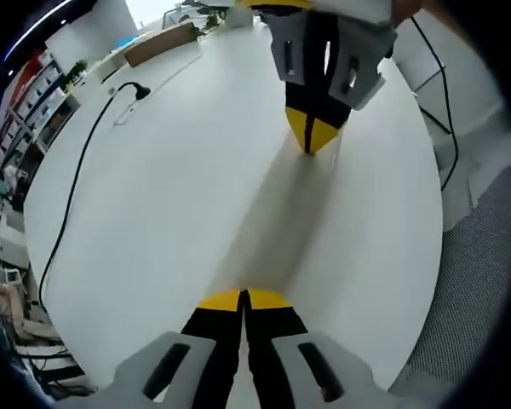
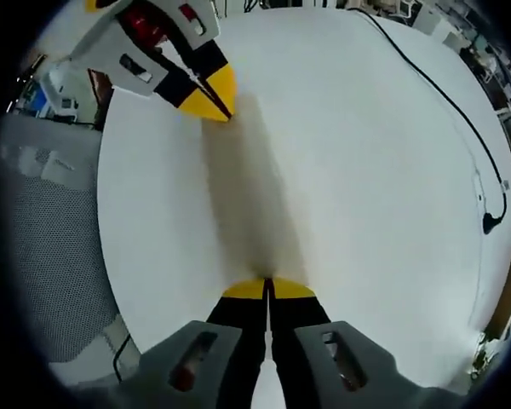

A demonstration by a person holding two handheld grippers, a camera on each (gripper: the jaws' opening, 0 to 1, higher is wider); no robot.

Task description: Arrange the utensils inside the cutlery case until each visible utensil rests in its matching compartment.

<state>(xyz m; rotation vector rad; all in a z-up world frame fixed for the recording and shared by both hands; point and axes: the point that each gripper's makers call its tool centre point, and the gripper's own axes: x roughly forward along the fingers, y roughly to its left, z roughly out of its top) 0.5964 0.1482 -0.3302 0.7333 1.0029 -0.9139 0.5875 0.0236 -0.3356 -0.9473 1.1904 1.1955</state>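
Neither a cutlery case nor utensils lie on the white table (image 1: 153, 196); both the left gripper (image 1: 244, 298) and right gripper (image 2: 267, 286) hover above it, jaws closed and empty, facing tip to tip, so they risk colliding
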